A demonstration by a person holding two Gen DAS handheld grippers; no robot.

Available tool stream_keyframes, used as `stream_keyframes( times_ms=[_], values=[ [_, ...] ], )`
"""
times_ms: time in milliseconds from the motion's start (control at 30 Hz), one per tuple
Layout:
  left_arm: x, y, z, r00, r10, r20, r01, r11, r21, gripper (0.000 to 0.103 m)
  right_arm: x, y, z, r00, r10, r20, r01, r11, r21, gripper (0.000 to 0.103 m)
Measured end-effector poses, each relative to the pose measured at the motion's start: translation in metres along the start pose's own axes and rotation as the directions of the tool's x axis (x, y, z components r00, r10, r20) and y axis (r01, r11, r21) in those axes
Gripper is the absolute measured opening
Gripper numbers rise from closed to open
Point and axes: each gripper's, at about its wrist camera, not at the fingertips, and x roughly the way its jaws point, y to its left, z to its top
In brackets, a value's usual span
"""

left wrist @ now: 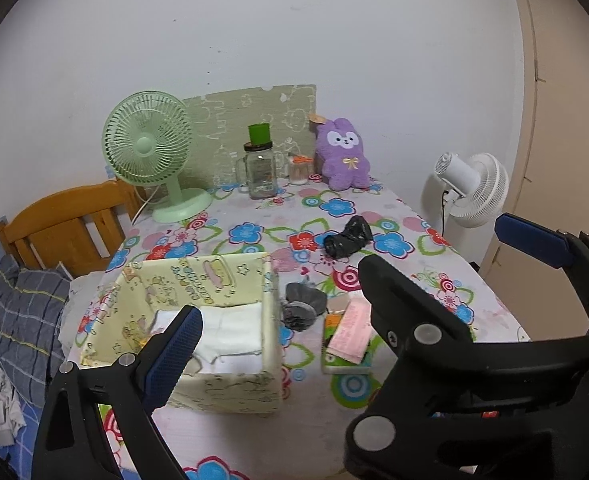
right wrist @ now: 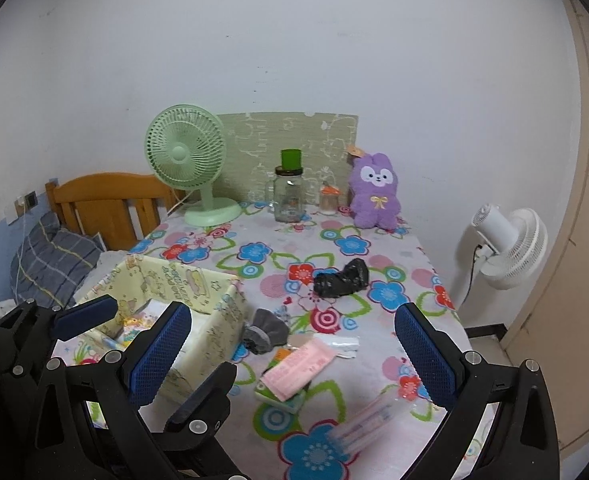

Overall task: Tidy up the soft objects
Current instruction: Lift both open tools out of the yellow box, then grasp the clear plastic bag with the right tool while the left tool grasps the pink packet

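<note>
Right tool [right wrist: 294,344] wide open, empty, above floral table [right wrist: 394,240], left tool [left wrist: 278,328] likewise.

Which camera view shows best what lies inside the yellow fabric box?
The left wrist view. It looks down into the yellow fabric box and shows folded white cloth on its bottom. In the right wrist view, the box is lower and the gripper fingers cover most of its inside.

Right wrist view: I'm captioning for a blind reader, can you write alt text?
An open right tool hovers over a floral-clothed table, empty, above a grey rolled sock and pink paper packet. A pale yellow fabric box sits left; a purple plush rabbit stands at the back.
</note>
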Motion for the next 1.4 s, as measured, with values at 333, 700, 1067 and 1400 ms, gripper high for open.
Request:
stream_keyframes(
  times_ms=[333,700,1067,1400],
  values=[
    [0.008,-0.028,-0.008,0.999,-0.041,0.0,0.041,0.999,0.013,0.098,-0.001,-0.027,-0.017,1.0,-0.005,-0.017,0.006,0.999,0.034,0.103],
    [0.024,-0.047,-0.024,0.996,-0.083,0.036,0.082,0.996,0.02,0.097,0.009,-0.049,-0.04,1.0,-0.021,-0.023,0.023,0.996,0.084,0.103],
    [0.071,-0.062,-0.041,0.99,-0.111,-0.088,0.115,0.992,0.043,0.093,0.042,-0.071,-0.07,0.991,-0.062,-0.115,0.076,0.99,0.115,0.099],
    [0.098,-0.061,-0.055,0.985,-0.076,-0.158,0.085,0.995,0.052,0.089,0.074,-0.082,-0.091,0.971,-0.054,-0.234,0.094,0.981,0.167,0.089]
  ],
)
